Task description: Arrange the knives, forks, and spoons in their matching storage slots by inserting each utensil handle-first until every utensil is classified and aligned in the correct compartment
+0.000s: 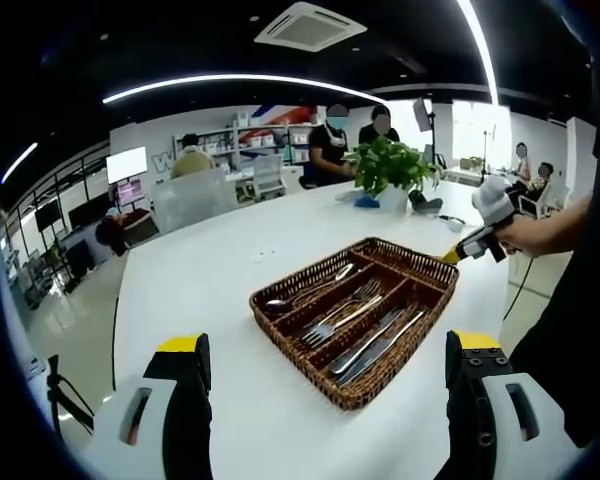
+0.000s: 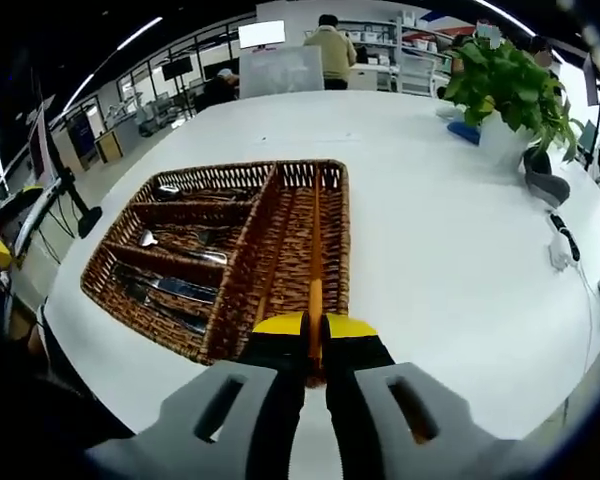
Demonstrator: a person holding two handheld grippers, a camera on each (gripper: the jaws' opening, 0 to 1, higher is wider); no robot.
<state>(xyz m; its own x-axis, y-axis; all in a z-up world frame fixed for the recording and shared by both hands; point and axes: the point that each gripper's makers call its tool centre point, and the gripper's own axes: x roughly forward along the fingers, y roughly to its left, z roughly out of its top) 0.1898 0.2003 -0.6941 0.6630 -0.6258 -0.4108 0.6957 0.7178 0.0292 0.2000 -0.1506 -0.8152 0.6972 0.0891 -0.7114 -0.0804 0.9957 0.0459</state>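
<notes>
Spanning both views, the white tabletop [image 1: 210, 270] carries a wicker tray [image 2: 310, 200] with spoons, forks and knives already lying in three side slots [image 1: 350, 320]. The right gripper [image 2: 315, 330], pressed together, pinches an orange stick-like thing [image 2: 316, 250] along the tray's long slot; what it is I cannot tell. Lowering it level and straight should seat it best. The left gripper [image 1: 330, 360] hovers spread and empty near the tray.
</notes>
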